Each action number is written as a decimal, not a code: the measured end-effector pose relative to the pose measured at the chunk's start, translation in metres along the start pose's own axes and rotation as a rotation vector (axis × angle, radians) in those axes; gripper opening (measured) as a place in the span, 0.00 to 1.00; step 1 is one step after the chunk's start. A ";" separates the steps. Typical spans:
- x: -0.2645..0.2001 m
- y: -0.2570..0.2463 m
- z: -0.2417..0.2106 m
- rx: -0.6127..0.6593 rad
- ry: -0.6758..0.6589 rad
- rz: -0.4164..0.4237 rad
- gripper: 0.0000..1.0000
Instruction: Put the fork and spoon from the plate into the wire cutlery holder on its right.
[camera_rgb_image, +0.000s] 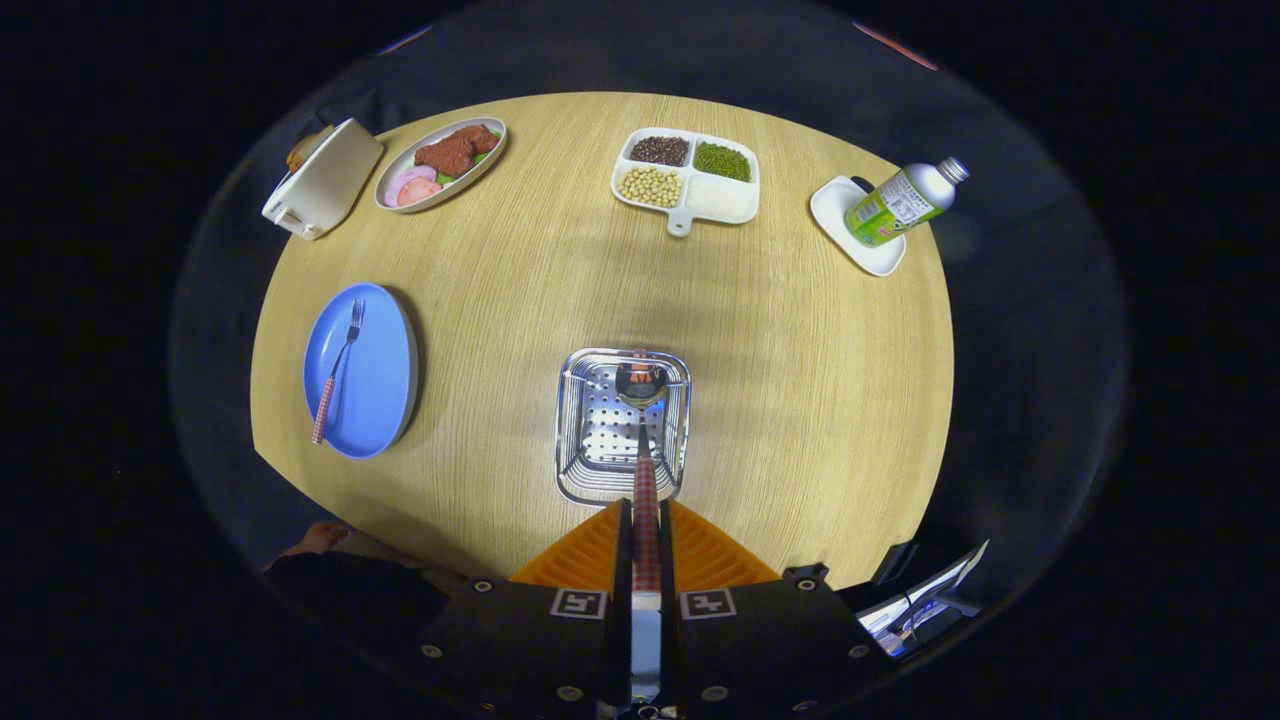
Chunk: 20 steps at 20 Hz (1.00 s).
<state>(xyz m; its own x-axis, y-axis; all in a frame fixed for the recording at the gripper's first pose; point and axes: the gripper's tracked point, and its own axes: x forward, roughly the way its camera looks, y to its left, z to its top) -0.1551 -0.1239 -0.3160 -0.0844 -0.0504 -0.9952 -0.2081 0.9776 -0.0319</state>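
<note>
A round wooden table (820, 400) is filling the middle of the frame. At centre, the wire cutlery holder (623, 425) is sitting just ahead of the gripper (645, 545), whose fingers are pressing together on the checked handle of the spoon (644, 440); its bowl is hanging inside the holder. At left, a blue plate (375, 385) is carrying the fork (337, 370). Along the top, an oval food dish (440, 165), a divided tray of beans (686, 180) and a bottle (905, 203) lying on a small white dish (850, 225) are resting.
</note>
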 end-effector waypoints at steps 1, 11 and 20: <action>-0.001 0.000 -0.004 -0.021 -0.001 -0.007 0.12; 0.000 0.001 -0.011 0.048 0.004 -0.008 0.14; -0.025 0.030 0.033 0.072 -0.194 0.062 0.36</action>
<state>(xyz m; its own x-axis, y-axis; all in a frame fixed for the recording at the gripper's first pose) -0.1276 -0.0864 -0.2954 0.0957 0.0441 -0.9944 -0.1377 0.9900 0.0307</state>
